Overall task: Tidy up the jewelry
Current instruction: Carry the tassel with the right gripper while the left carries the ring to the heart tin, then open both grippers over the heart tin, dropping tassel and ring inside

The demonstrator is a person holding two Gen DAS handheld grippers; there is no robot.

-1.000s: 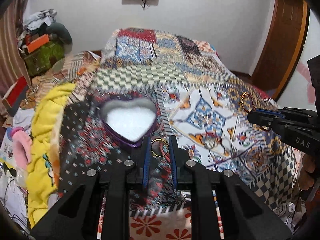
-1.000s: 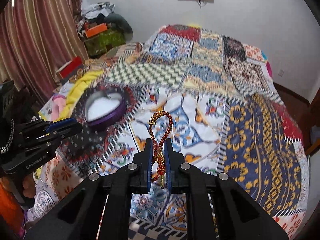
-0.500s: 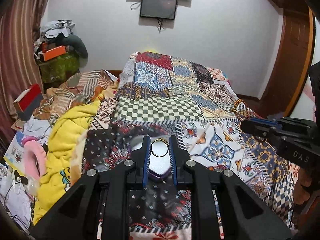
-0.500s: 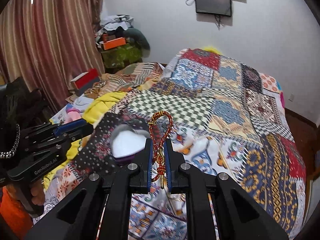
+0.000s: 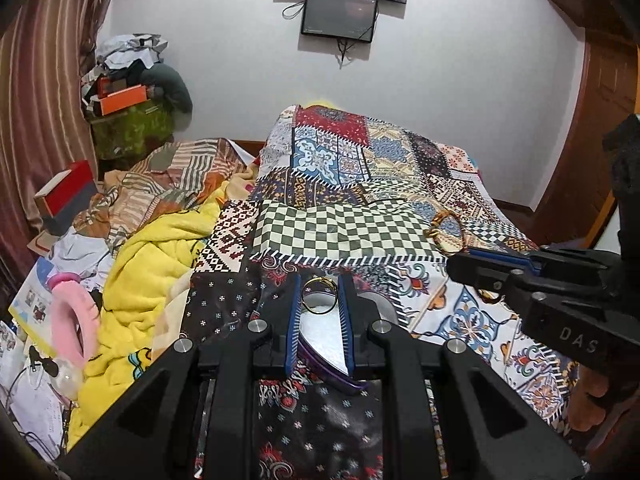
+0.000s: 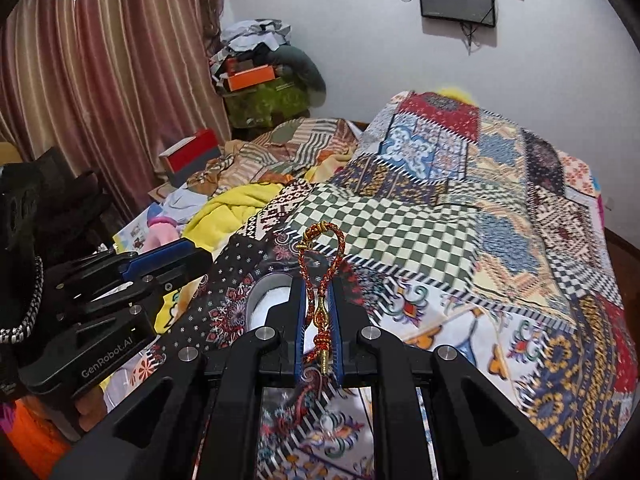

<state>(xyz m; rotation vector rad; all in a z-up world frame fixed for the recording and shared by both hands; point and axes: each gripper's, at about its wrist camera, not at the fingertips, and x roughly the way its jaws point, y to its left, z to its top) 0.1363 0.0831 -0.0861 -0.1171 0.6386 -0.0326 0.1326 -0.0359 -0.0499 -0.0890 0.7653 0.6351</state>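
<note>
Patchwork bedspread [image 5: 360,224] filling both views. Left gripper [image 5: 319,300] is clamping a gold ring [image 5: 318,298] over the near heart-shaped box [image 5: 320,340]; right gripper [image 6: 318,316] is pinching a braided bracelet [image 6: 322,264]. Released off-centre, either piece is likely vanishing into the busy print.

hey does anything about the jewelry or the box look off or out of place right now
Nothing is spilled or damaged. The gold ring sits pinched in the left gripper and the red-and-gold cord bracelet in the right gripper. The purple heart-shaped box lies open on the patchwork bedspread.
</note>
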